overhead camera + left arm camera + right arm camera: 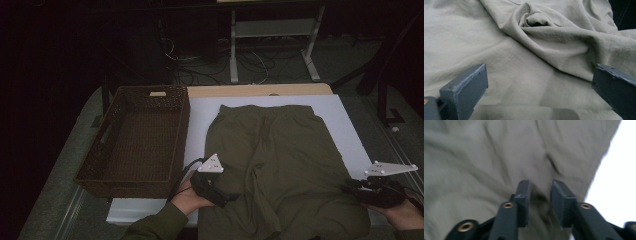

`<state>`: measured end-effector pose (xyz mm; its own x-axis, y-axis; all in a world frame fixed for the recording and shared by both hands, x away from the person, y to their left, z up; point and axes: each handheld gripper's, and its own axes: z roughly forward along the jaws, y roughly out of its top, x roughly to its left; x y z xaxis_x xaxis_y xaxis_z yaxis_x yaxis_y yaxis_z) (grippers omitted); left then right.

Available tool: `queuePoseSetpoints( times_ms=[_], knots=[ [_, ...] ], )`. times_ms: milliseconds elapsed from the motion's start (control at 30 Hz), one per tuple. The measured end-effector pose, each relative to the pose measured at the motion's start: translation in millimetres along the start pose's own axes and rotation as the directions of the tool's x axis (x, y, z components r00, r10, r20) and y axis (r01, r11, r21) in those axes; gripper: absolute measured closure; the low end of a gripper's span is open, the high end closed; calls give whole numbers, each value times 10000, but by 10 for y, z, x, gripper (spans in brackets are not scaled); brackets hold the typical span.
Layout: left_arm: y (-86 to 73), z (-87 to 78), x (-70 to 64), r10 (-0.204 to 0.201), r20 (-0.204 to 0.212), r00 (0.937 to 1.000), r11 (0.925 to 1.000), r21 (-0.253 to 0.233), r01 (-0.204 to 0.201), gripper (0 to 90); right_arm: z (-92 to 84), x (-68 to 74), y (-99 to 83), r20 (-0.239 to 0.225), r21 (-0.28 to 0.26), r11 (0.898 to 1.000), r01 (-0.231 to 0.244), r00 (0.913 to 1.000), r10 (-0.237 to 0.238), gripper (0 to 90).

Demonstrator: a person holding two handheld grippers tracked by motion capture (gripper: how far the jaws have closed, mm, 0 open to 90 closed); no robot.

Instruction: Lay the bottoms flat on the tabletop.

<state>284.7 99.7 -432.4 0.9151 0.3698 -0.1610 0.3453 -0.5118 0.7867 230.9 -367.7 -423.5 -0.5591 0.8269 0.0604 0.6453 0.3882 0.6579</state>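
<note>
Olive green trousers (275, 155) lie spread on a white sheet (200, 115), waistband at the far side. My left gripper (231, 198) rests low on the near left leg, held by a hand in a green sleeve. In the left gripper view its jaws stand wide open (540, 75) over rumpled cloth (524, 57) with a deep fold. My right gripper (348, 186) sits at the trousers' near right edge. In the blurred right gripper view its jaws (540, 188) stand a little apart over the cloth (474, 157), and the pads do not press on it.
A dark brown wicker basket (186, 125) stands left of the trousers, touching the white sheet. The sheet's bare part (619, 182) lies just beside the right gripper. A wooden table edge (260, 90) shows at the back, with a desk frame (272, 30) and cables (200, 65) on the floor beyond.
</note>
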Motion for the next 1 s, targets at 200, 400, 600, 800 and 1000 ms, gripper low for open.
queuePoseSetpoints(
  times_ms=[200, 400, 600, 800, 1000],
  knots=[
    [2, 0, -7, 5, -26, 10000, 10000, -7, -5, 0, 108, 71, 222, -282, -354, 9993, 126, 9995, -136, 540],
    [3, -2, -2, -18, -71, 10000, 10000, -20, 18, 0, 255, 145, 411, -358, -445, 9981, 419, 9984, -435, 491],
    [1, -6, 5, -87, -149, 9999, 9999, -83, 86, 0, 382, 212, 597, -529, -615, 9966, 544, 9969, -577, 465],
    [-10, -7, 31, -225, -206, 9995, 9997, -42, 224, 0, 507, 275, 757, -779, -938, 9941, 549, 9950, -623, 439],
    [-23, 7, 61, -380, -194, 9991, 9993, 48, 381, 0, 645, 333, 849, -1087, -1039, 9934, 494, 9922, -607, 405]
  ],
)
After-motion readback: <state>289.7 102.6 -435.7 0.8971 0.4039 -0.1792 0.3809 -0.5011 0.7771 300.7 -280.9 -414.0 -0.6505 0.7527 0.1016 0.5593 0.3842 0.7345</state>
